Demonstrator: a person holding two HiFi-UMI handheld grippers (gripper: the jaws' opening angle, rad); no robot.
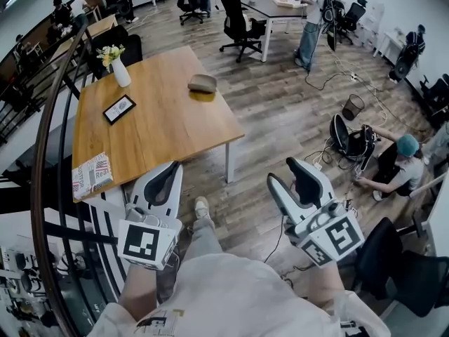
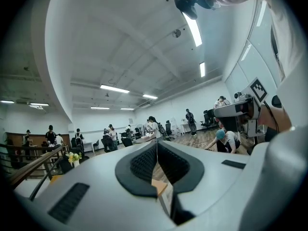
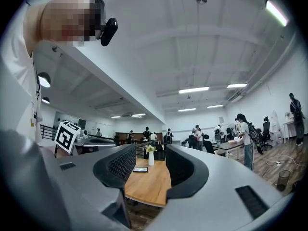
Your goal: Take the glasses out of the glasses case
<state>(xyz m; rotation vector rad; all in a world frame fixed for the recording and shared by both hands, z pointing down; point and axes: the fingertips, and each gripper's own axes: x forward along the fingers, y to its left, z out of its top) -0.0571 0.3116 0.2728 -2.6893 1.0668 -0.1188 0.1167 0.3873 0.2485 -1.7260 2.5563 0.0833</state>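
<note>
The glasses case (image 1: 202, 83), a closed brown-grey oval, lies on the far right part of the wooden table (image 1: 168, 128). No glasses are in sight. Both grippers are held in the air in front of the person, short of the table's near edge and well apart from the case. My left gripper (image 1: 170, 167) has its dark pads pressed together with nothing between them (image 2: 156, 142). My right gripper (image 1: 282, 171) stands open and empty. Between its jaws (image 3: 150, 154) the right gripper view shows the tabletop. The case does not show there.
On the table stand a white vase with yellow flowers (image 1: 119, 69), a small black-framed picture (image 1: 119, 109) and a patterned box (image 1: 92, 175) at the near left corner. A curved dark railing (image 1: 49, 188) runs along the left. A person sits on the floor (image 1: 396, 167) at right, among cables.
</note>
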